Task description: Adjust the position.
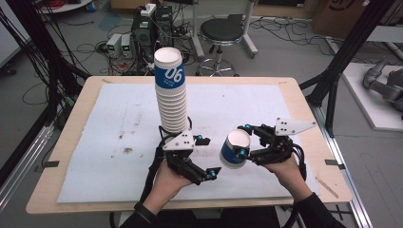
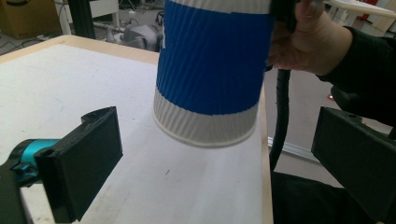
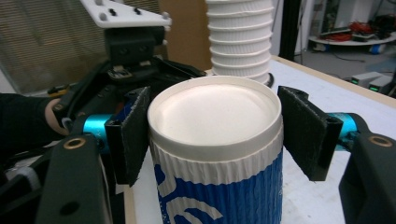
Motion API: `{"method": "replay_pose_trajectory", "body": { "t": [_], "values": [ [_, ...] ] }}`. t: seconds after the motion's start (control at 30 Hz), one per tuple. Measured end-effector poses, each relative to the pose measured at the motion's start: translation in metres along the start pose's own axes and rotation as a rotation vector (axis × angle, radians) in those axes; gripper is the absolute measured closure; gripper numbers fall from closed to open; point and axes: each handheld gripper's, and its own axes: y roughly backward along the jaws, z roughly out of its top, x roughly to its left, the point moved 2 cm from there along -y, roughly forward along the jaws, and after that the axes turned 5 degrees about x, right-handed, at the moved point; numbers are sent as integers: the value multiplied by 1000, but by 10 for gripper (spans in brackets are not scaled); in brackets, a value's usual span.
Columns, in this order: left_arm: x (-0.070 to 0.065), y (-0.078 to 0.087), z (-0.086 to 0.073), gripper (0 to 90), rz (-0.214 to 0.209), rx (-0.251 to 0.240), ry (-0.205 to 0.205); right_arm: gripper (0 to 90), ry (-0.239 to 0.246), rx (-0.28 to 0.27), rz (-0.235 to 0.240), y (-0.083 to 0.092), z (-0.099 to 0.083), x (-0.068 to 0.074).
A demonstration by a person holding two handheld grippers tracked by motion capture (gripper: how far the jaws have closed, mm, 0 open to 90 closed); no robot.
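A tall stack of upturned white paper cups (image 1: 172, 102), its top cup blue and marked 06, stands on the white mat (image 1: 109, 128); the same stack (image 3: 240, 37) rises behind in the right gripper view. My right gripper (image 1: 243, 140) is shut on a single blue and white cup (image 1: 230, 154), held tilted just above the mat. In the right gripper view that cup (image 3: 215, 140) sits between the two pads, base toward the camera. My left gripper (image 1: 211, 156) stands open just in front of the stack, its jaws toward the held cup (image 2: 210, 74) and wide apart with nothing between them (image 2: 217, 163).
The mat covers most of a wooden table (image 1: 304, 109). Beyond the far edge stand a black stool (image 1: 221, 33), electronic boxes (image 1: 119, 45) and loose cables on the floor. Black frame posts (image 1: 342, 52) rise at both sides.
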Motion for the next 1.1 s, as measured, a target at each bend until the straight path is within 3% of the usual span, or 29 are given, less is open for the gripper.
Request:
{"method": "replay_pose_trajectory", "body": {
  "t": [0.47, 0.7, 0.8, 0.87, 1.1],
  "values": [
    [1, -31, -4, 18, -43, 3, 13, 304, 21, 24, 50, -15, 0, 9],
    [3, -39, -6, 19, -50, 4, 13, 304, -10, 5, 84, -15, 0, 9],
    [4, -41, -8, 59, -66, 3, 20, 304, -10, 3, 86, -15, 0, 9],
    [4, -41, -8, 136, -87, -2, 18, 304, -8, 6, 90, -16, -1, 9],
    [5, -40, -9, 156, -85, 2, 13, 306, -14, 3, 92, -16, -1, 8]
  ]
}}
